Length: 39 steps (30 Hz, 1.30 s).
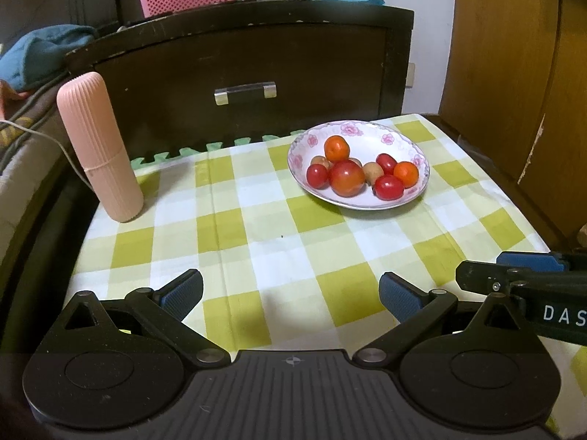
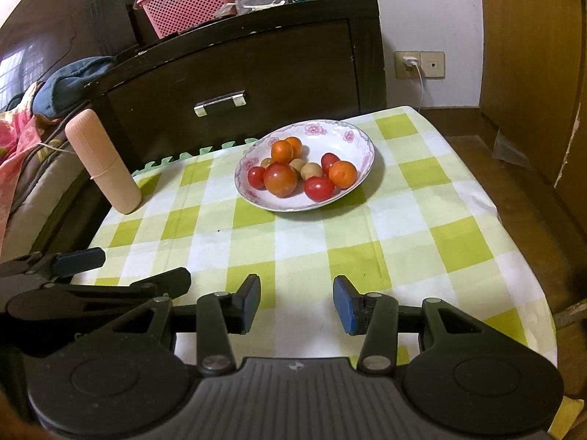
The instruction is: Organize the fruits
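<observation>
The checked cloth [image 1: 279, 242] is bare across the middle and bottom of the frame, so there is lots of room there. The bowl [image 1: 367, 203] of fruit sits at upper right. A tall pink tube [image 1: 99, 146] stands at the left. The dark cabinet [image 1: 256, 66] blocks the top.

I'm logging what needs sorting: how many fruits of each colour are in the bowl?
Counted from the right wrist view, in the bowl:
Red fruits: 4 (one large and red-orange)
Orange fruits: 3
Tan fruits: 3
Total: 10 visible; more could be hidden underneath.
</observation>
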### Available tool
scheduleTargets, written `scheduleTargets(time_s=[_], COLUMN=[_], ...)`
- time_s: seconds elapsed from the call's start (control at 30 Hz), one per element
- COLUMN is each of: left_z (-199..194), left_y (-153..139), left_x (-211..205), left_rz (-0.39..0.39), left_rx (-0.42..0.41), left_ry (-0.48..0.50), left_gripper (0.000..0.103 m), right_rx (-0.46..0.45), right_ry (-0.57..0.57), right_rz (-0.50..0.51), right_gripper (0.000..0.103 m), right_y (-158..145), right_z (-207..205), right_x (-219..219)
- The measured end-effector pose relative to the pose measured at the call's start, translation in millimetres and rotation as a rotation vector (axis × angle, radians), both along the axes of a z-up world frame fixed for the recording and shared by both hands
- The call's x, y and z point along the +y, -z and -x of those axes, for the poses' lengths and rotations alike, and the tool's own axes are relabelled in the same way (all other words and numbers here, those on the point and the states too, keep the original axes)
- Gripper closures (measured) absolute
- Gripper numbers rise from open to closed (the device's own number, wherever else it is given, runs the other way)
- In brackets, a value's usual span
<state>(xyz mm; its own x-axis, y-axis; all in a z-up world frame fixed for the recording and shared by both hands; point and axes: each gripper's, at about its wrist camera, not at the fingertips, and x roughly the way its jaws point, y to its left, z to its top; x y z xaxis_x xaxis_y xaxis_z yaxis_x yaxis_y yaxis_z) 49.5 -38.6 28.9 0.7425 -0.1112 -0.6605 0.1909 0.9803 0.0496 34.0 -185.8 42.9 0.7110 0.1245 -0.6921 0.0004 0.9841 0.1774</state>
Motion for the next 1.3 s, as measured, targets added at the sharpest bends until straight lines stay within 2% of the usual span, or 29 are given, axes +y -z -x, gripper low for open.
scheduleTargets(time_s=[0.23, 0.4, 0.63, 0.93, 1.13, 1.3], left_z=[13.0, 19.4, 25.7, 33.3, 33.0, 33.9], left_y=[0.0, 1.2, -0.3, 1.3, 2.4, 2.9], left_x=[-1.5, 0.5, 5.9, -1.0, 1.7, 0.5], left_rz=[-0.028, 0.001, 0.061, -0.015, 0.011, -0.002], left_rx=[0.001, 0.041, 0.056, 0.03, 0.058, 0.059], left_ry=[0.007, 0.011, -0.004, -0.022, -0.023, -0.031], left_gripper=[0.0, 0.0, 0.0, 0.0, 0.0, 0.0], right_rx=[0.005, 0.002, 0.002, 0.024, 0.023, 0.028], right_ry=[0.004, 0.013, 0.018, 0.023, 0.025, 0.023], right_rz=[-0.005, -0.014, -0.028, -0.023, -0.032, -0.031], right_gripper=[0.061, 0.061, 0.061, 0.06, 0.06, 0.06], right_y=[0.0, -1.2, -1.8, 3.3, 3.0, 4.8], right_z=[14.9, 25.0, 36.7, 40.4, 42.2, 40.8], right_x=[2.4, 2.0, 3.2, 4.9, 4.3, 5.0])
